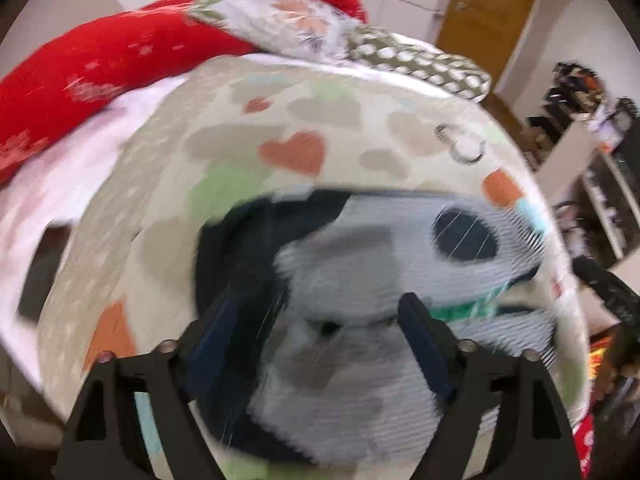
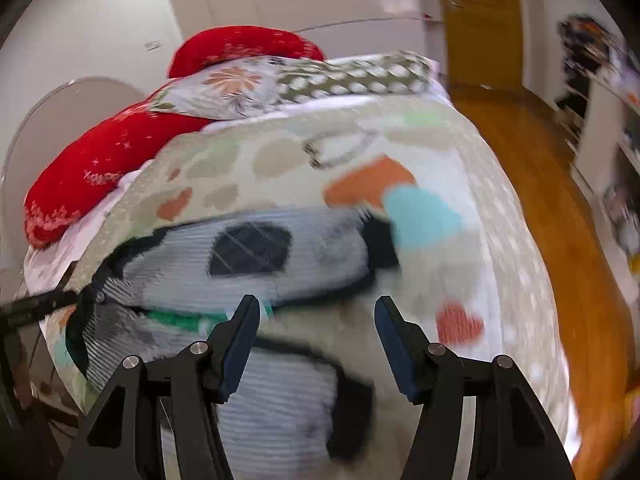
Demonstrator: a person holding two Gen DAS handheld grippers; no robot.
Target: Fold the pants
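Note:
The pants [image 1: 360,360] are grey striped cloth with dark patches, black edging and a green band. They lie spread on a bed cover [image 1: 296,120] printed with hearts. My left gripper [image 1: 320,304] hovers over them, its blue pads [image 1: 420,340] wide apart and nothing pinched between them. In the right wrist view the pants [image 2: 248,264] stretch across the cover [image 2: 460,272], one part lying behind the jaws and another below them. My right gripper [image 2: 317,300] stands open above their edge and holds nothing. Both views are blurred.
A long red pillow [image 2: 100,160] and a flowered pillow [image 2: 256,84] lie at the head of the bed. Wooden floor [image 2: 560,208] runs along the bed's right side, with cluttered shelves [image 1: 592,152] beyond and a wooden door [image 1: 488,4] at the back.

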